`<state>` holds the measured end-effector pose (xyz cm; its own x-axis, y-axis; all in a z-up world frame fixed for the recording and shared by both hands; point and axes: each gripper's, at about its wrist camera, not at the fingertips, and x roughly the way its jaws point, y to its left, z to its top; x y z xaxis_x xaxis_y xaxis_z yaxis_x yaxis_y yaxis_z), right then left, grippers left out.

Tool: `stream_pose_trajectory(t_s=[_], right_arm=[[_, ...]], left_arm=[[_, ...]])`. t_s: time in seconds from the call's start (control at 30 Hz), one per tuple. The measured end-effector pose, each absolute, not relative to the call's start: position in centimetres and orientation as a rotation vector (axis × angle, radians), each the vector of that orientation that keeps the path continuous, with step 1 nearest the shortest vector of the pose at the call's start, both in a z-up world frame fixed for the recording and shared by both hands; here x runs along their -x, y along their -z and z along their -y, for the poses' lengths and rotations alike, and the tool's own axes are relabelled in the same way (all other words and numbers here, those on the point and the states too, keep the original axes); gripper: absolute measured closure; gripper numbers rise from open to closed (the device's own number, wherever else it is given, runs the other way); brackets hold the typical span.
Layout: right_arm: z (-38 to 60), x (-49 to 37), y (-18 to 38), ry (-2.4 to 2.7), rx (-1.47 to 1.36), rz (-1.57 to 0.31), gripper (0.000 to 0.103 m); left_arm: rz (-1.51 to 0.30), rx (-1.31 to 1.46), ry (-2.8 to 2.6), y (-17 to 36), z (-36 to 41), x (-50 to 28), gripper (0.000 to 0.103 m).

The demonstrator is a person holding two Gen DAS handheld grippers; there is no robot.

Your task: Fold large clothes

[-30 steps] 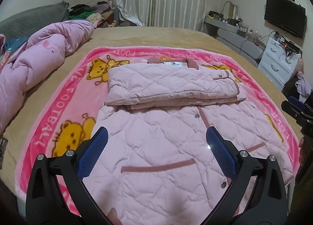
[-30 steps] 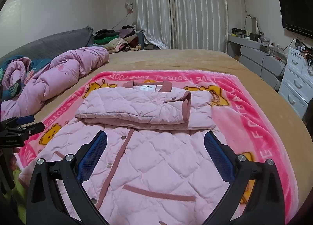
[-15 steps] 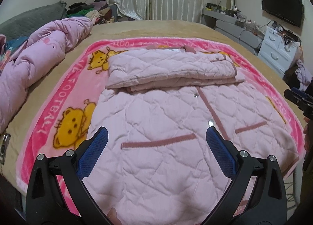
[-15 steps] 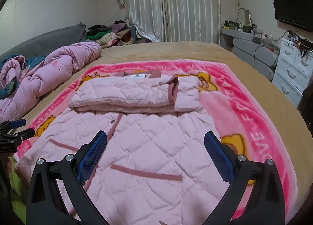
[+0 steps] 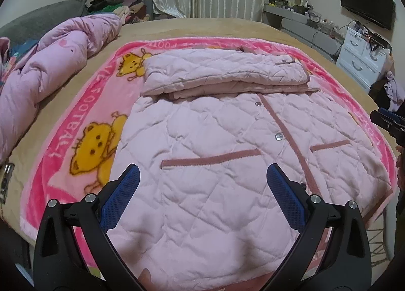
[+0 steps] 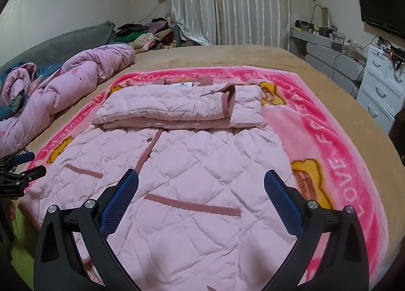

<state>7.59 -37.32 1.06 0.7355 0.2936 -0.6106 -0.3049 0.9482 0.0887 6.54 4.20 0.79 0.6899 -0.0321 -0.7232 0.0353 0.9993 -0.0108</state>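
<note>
descending toward the hem of the pale pink quilted jacket (image 5: 215, 164), left gripper (image 5: 202, 189) and right gripper (image 6: 200, 189), both spread wide and empty, have closed in since a second ago, readying the bottom fold.

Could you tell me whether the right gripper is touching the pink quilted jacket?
Cannot tell: in the right wrist view the right gripper hangs open over the jacket, with no visible gap or contact.

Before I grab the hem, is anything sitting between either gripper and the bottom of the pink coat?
Nothing visible. The left gripper and right gripper hang open over the pink coat, its lower half bare.
</note>
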Motion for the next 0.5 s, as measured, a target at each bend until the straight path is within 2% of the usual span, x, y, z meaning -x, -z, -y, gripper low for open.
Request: stream_pose_trajectory(t_s=[0.5], right_arm=[[35.6, -7.5, 0.5, -0.372, 0.045, -0.729, 0.004]], left_arm=[[-0.862, 0.051, -0.02, 1.6, -7.4, -5.2, 0.009]])
